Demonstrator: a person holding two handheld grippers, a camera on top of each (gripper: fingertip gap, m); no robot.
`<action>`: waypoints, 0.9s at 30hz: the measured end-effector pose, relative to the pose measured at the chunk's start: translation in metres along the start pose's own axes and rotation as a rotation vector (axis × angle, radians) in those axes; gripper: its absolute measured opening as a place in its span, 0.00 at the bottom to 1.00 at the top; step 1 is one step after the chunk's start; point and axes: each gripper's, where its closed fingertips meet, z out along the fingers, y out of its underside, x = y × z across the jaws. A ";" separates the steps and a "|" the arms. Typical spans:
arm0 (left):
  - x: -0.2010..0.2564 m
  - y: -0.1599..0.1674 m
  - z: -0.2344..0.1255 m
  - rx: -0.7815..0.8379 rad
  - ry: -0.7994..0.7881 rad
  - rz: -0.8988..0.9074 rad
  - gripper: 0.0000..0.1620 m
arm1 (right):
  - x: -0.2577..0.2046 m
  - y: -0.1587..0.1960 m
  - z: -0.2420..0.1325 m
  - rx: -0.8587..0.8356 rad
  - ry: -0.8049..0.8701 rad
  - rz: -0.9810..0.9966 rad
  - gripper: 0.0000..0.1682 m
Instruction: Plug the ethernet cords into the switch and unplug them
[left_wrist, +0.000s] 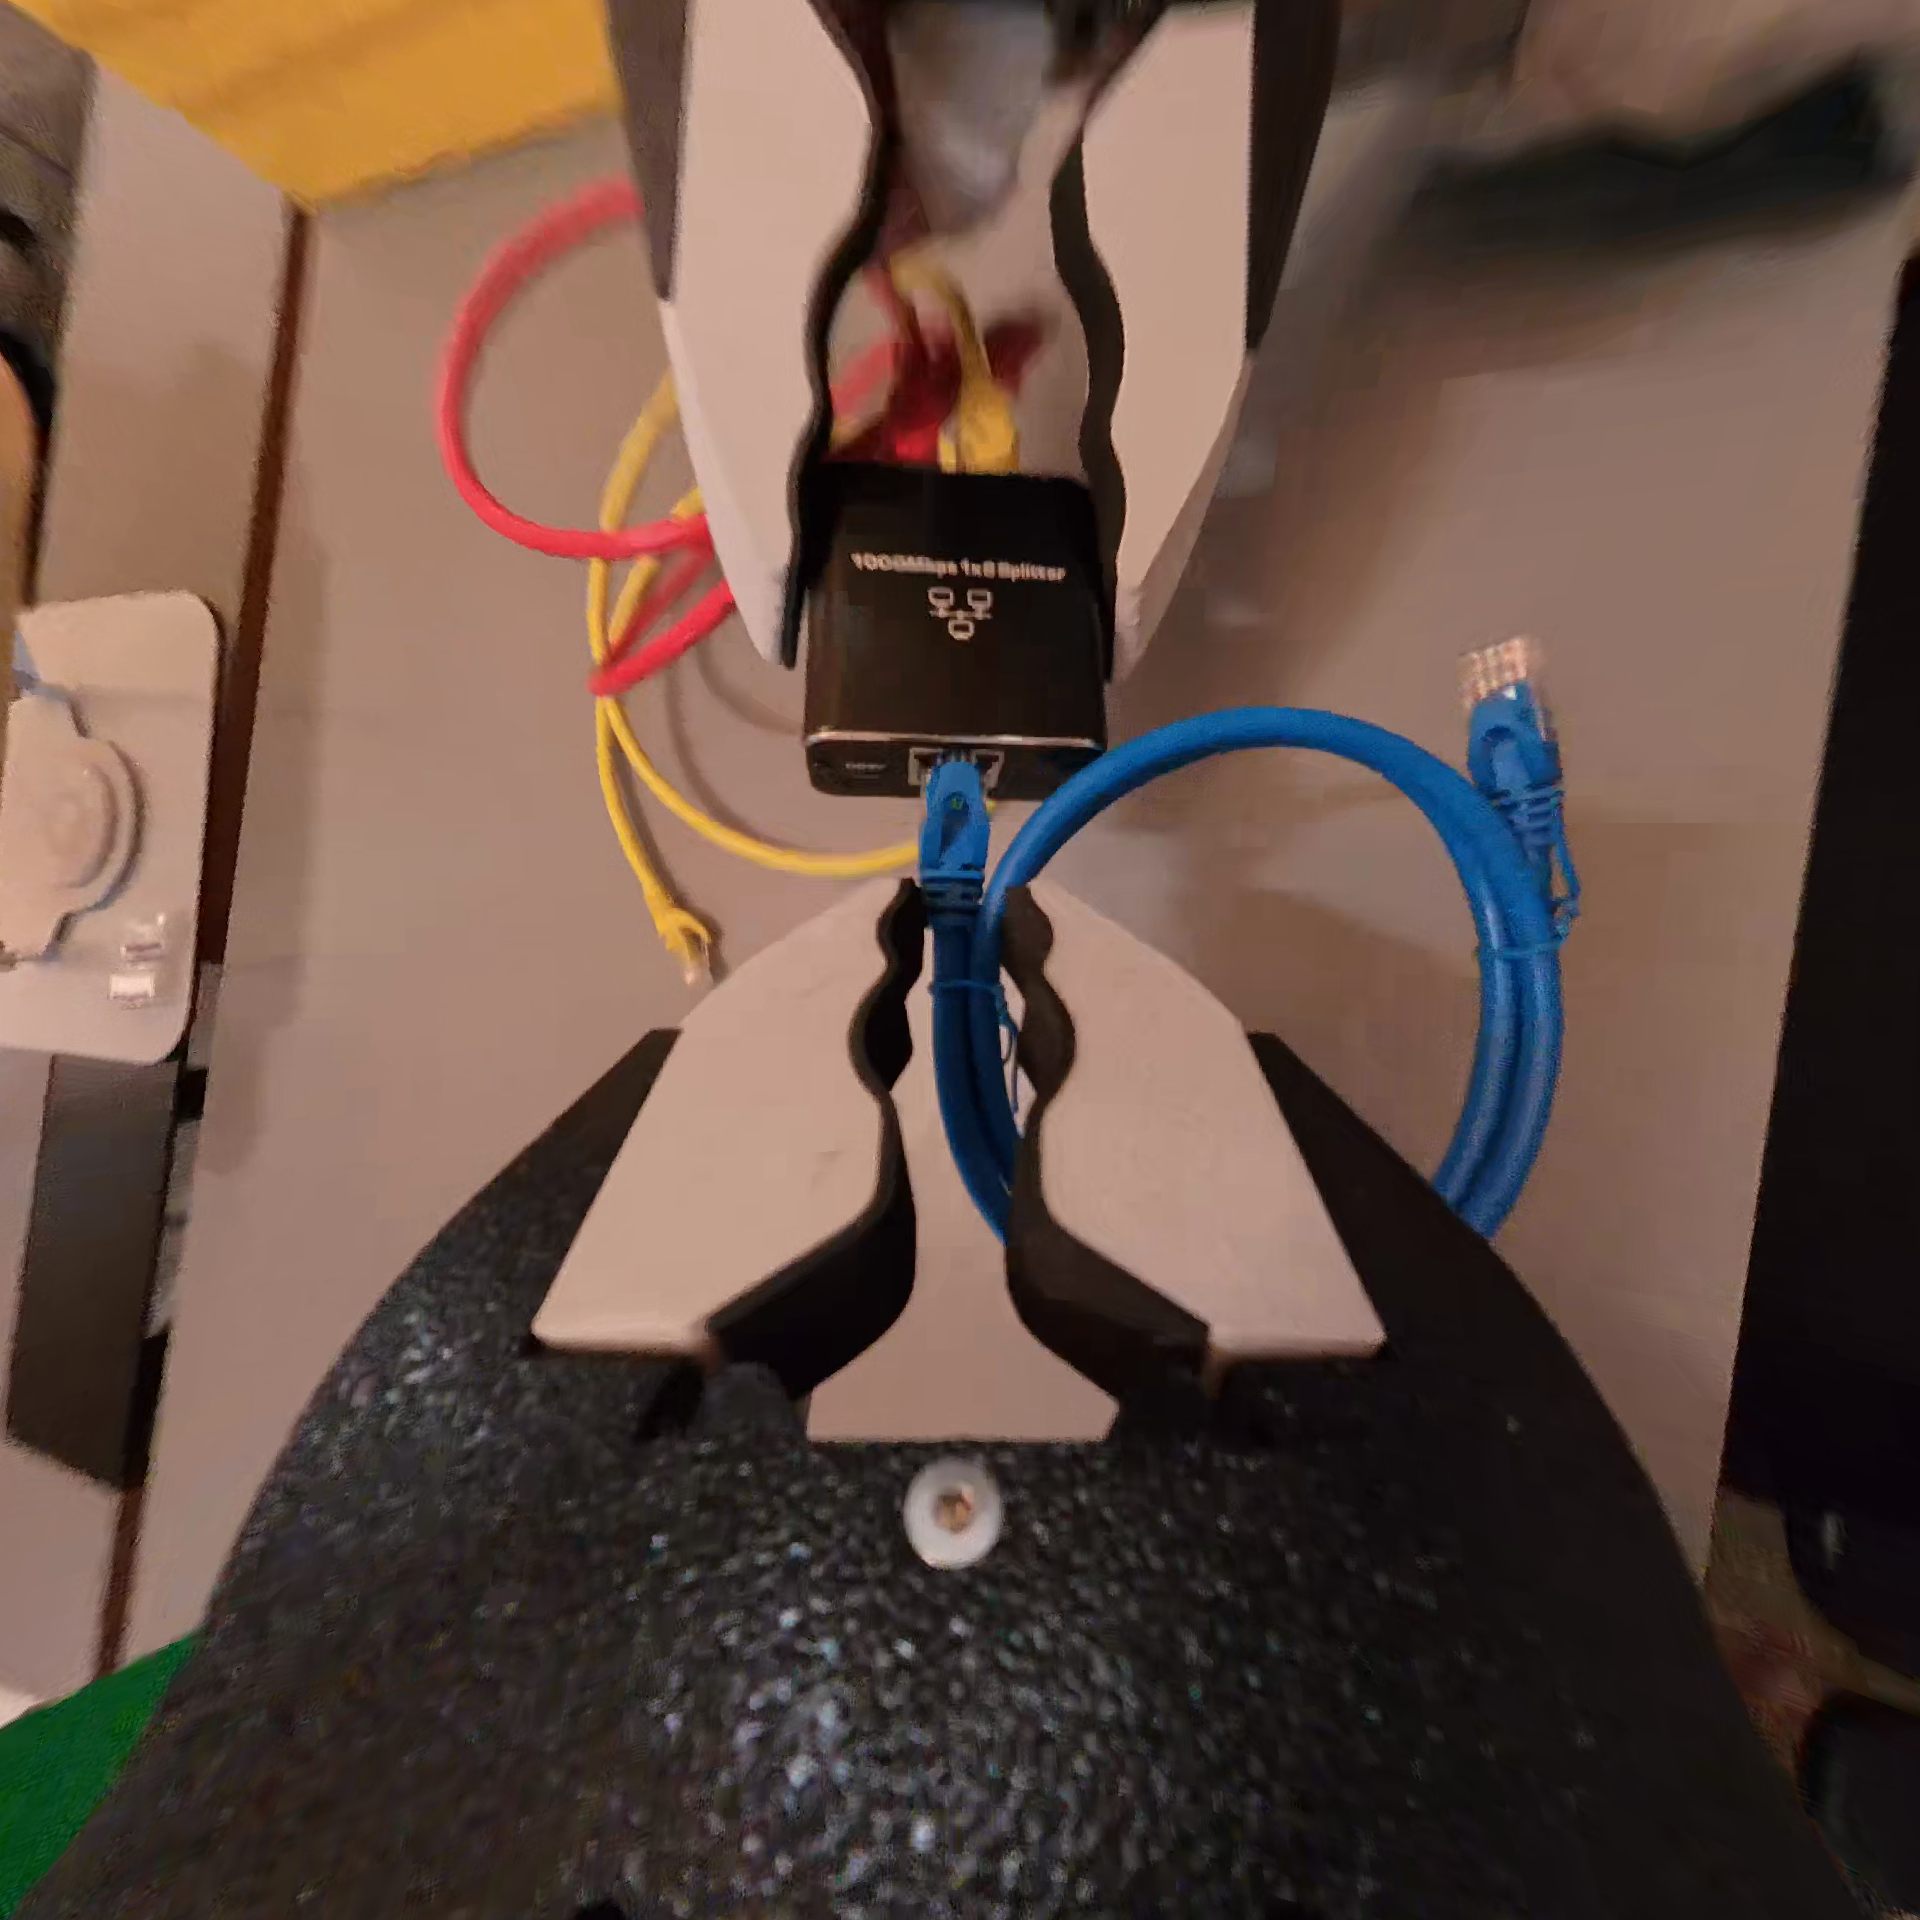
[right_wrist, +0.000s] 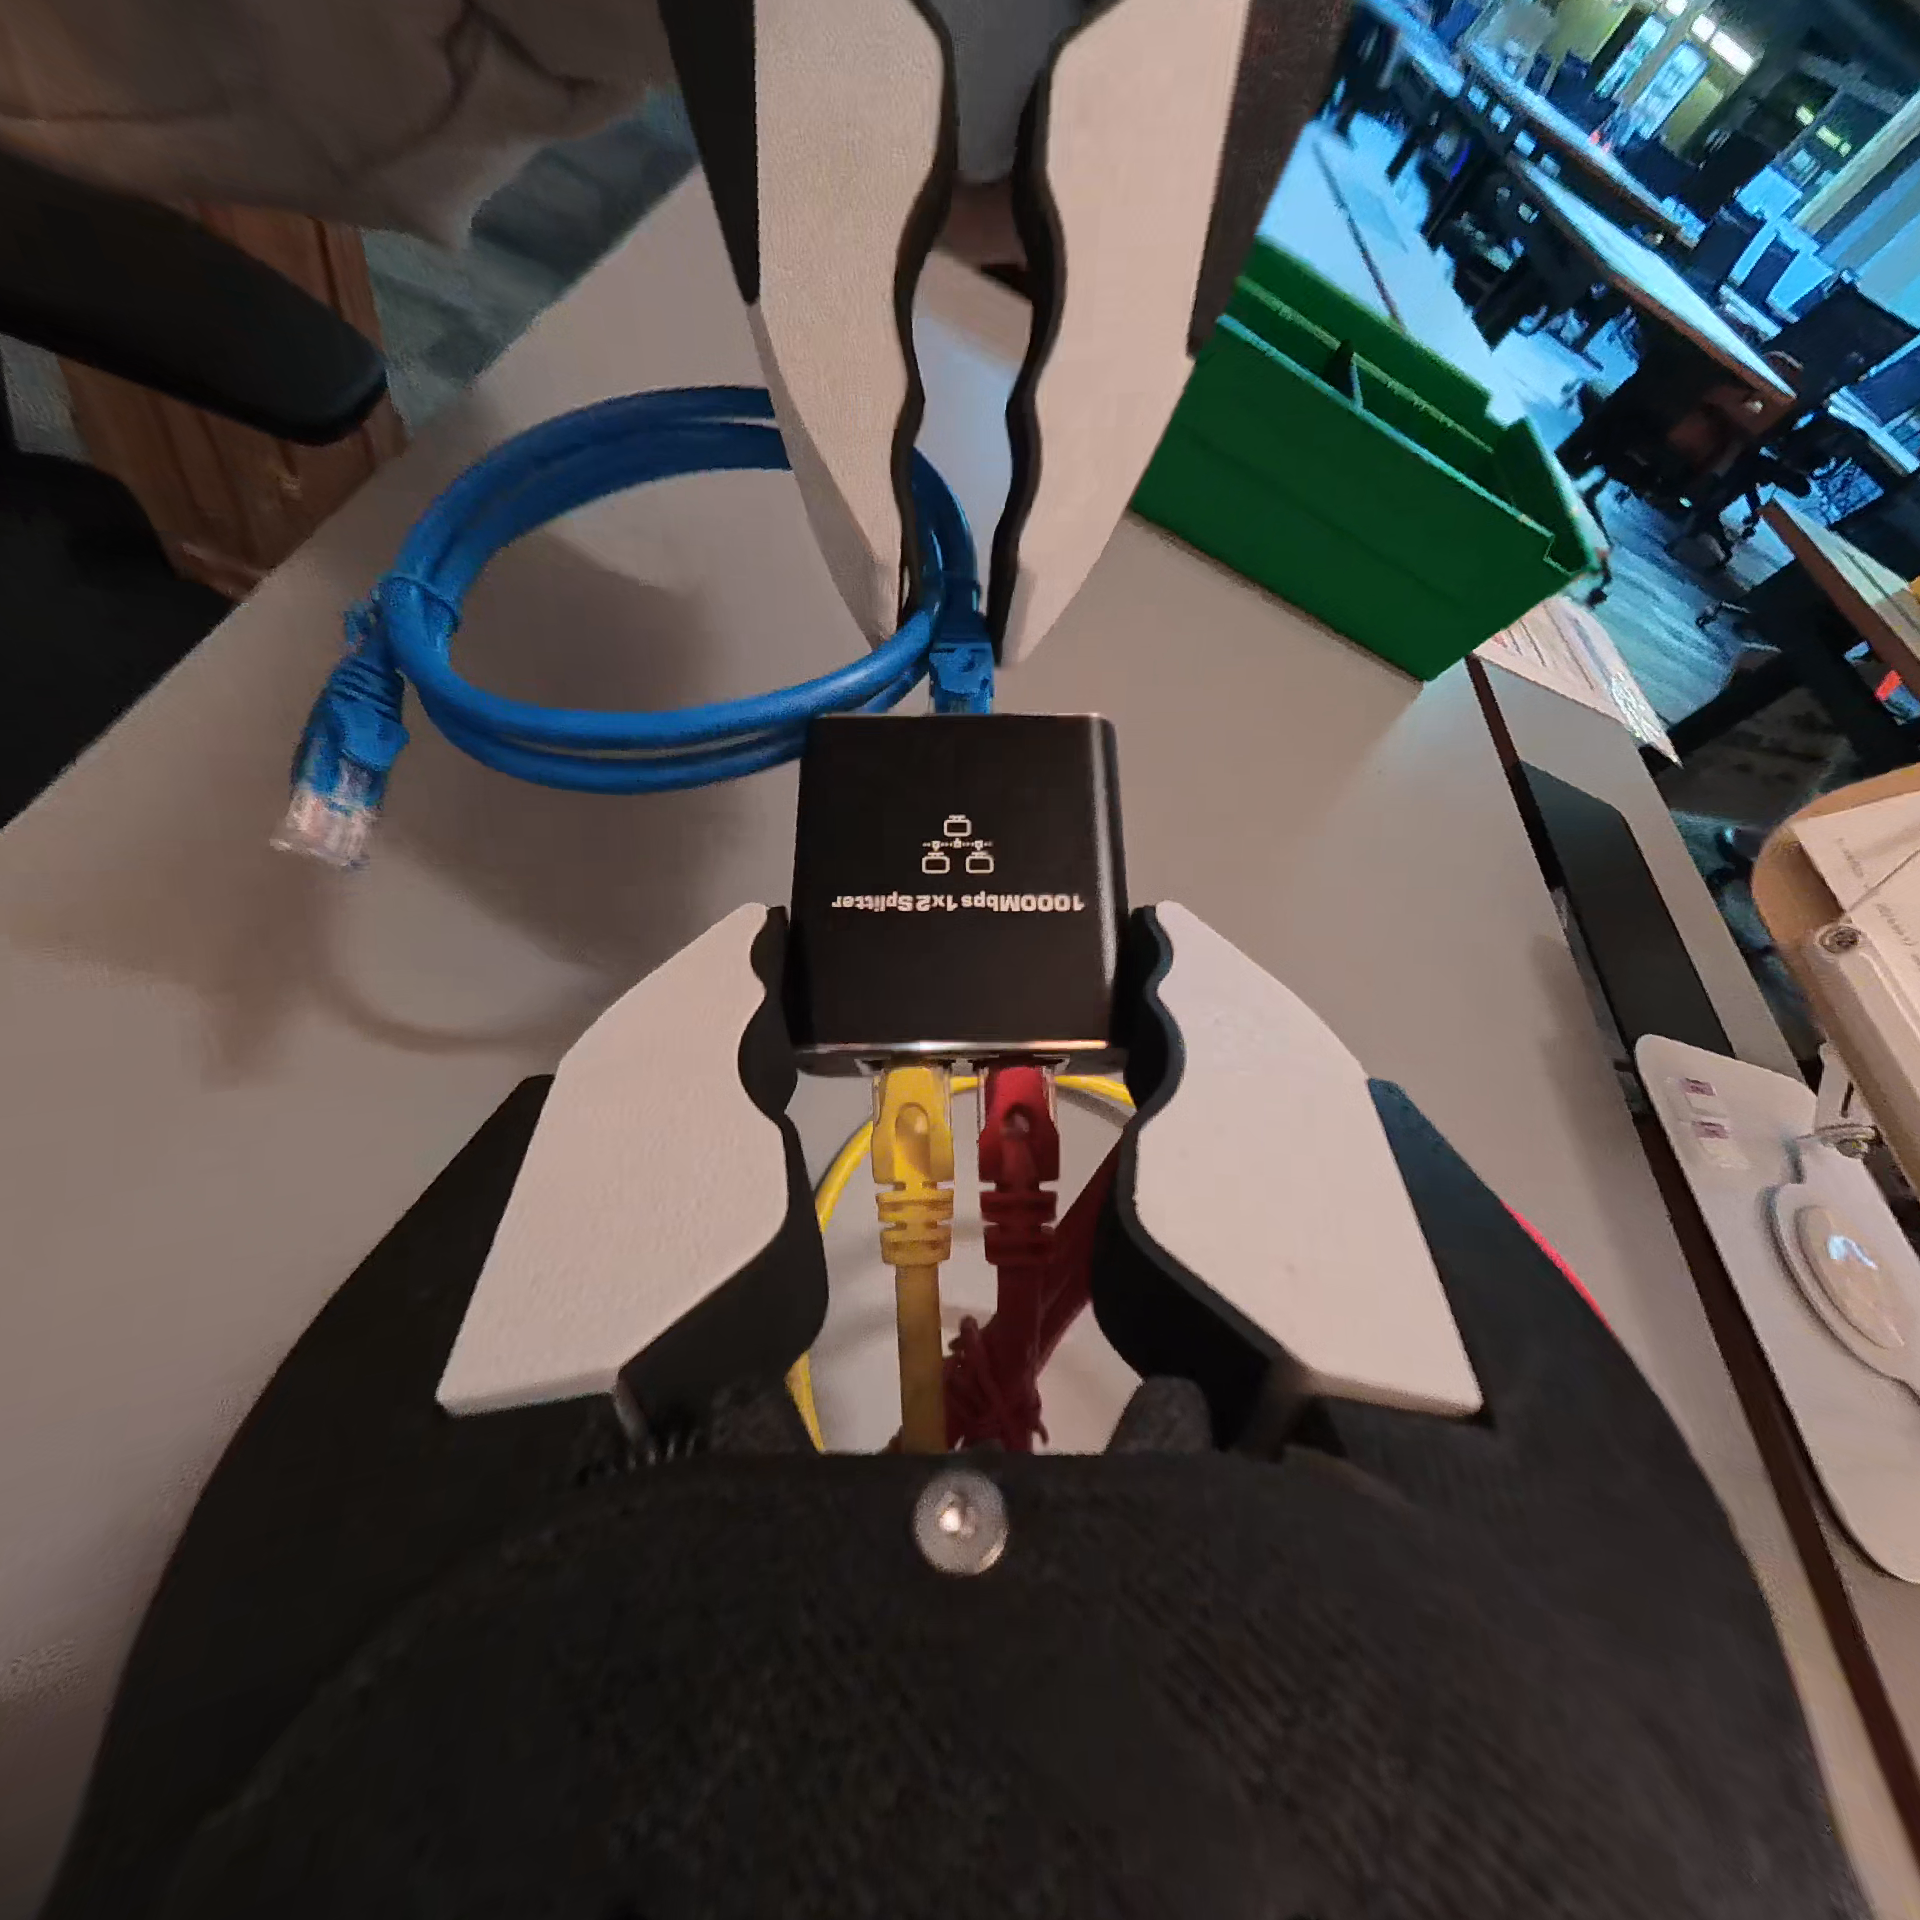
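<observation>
A small black switch (right_wrist: 956, 831) is clamped by its sides in my right gripper (right_wrist: 958, 935), just above the pale table. A yellow plug (right_wrist: 912, 1143) and a red plug (right_wrist: 1018, 1143) sit in its two near ports. In the left wrist view, my left gripper (left_wrist: 961, 914) is shut on the blue cord just behind its plug (left_wrist: 956, 821), whose tip is in the single port of the switch (left_wrist: 956, 665). The rest of the blue cord (left_wrist: 1496, 935) is a tied coil, and its free plug (left_wrist: 1507, 717) hangs loose. The right gripper (left_wrist: 951, 644) faces me.
Red cord (left_wrist: 488, 416) and yellow cord (left_wrist: 644, 790) loop on the table (left_wrist: 416, 1143). A green bin (right_wrist: 1351, 499) stands behind the left gripper (right_wrist: 951, 623). A white blister card (right_wrist: 1818, 1278) lies at the table's edge. A black chair arm (right_wrist: 187, 312) is on the far left. Some 5 cm of space lies between my two pairs of fingers.
</observation>
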 end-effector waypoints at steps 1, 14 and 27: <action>-0.002 -0.007 -0.005 0.078 -0.003 -0.031 0.10 | 0.003 -0.004 -0.004 0.046 0.003 0.023 0.38; -0.009 -0.021 -0.038 0.435 -0.013 -0.223 0.09 | 0.005 -0.009 -0.009 0.122 -0.004 0.047 0.38; -0.002 -0.012 -0.020 0.208 0.011 -0.140 0.12 | 0.002 -0.013 -0.009 0.123 -0.014 0.036 0.38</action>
